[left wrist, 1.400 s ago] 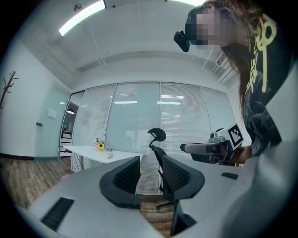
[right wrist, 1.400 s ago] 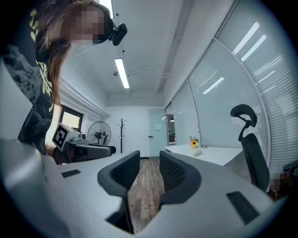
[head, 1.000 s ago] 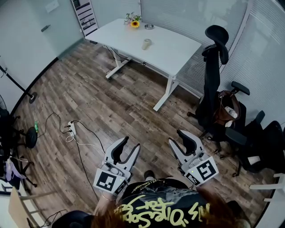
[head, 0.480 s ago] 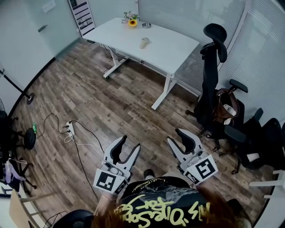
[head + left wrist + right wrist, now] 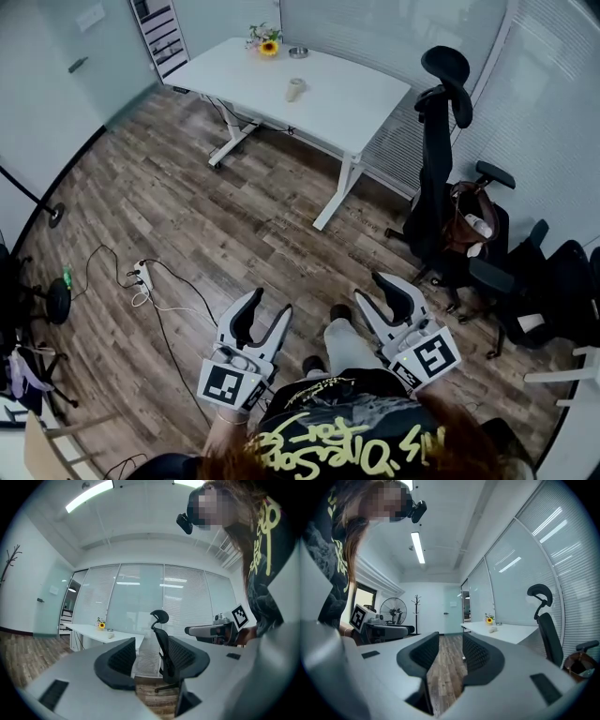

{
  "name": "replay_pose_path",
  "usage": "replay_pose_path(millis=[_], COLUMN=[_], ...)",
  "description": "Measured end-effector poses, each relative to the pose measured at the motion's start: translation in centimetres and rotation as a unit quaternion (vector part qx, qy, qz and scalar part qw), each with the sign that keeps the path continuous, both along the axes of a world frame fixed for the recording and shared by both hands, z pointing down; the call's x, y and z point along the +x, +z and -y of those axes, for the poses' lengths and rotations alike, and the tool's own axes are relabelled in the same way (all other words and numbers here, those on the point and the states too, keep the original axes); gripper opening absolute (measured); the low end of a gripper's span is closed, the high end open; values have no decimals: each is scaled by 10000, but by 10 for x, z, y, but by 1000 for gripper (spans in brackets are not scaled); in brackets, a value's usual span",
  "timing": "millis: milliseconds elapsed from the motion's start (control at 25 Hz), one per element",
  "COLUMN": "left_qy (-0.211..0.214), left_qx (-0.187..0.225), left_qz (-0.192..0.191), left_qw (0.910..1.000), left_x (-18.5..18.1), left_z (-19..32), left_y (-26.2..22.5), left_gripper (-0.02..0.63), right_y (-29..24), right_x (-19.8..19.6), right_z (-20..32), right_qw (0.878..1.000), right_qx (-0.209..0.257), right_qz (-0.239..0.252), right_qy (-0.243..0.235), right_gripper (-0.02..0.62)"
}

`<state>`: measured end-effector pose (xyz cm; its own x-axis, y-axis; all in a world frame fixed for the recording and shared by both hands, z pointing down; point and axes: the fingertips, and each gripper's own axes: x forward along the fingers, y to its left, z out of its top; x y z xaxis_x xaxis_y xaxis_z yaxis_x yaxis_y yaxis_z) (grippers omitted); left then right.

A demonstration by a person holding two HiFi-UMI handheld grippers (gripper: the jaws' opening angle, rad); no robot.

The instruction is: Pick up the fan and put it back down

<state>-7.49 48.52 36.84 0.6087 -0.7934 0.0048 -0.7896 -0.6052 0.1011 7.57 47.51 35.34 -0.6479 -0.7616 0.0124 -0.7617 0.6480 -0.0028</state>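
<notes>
Black pedestal fan (image 5: 392, 609) is standing well off to the left while the left gripper (image 5: 270, 302), jaws just opening wide, and the right gripper (image 5: 373, 291), jaws half parted, are hovering empty, so the approach is calling for walking over.

This is an office room. A white rectangular desk (image 5: 356, 94) on white metal legs stands by frosted glass partition walls (image 5: 553, 103) with horizontal blinds, and black high-backed swivel chairs (image 5: 433, 187) crowd the corner. The grey-brown wood-plank floor (image 5: 187, 206) carries a white power strip (image 5: 142, 276) with cables. Small and far off in the right gripper view stand a black pedestal fan (image 5: 392, 610) and what seems a thin coat stand (image 5: 416, 613).
</notes>
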Motion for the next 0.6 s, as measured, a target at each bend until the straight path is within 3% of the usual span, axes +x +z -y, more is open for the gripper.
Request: replay_pose_path(millis=[280,600], left_qy=[-332,-617], left_qx=[48,32], left_qz=[-163,66], left_qw=[9993,9981], left_x=[-18,-32], left_z=[12,51], left_y=[3,-1], left_gripper=[212,212], right_y=[3,-8], right_x=[-15,-33], right_z=[19,78], right_qw=[9997,9983], right_qx=[-18,169], right_qz=[-65,183], right_qy=[-237,-525], right_gripper=[140,140])
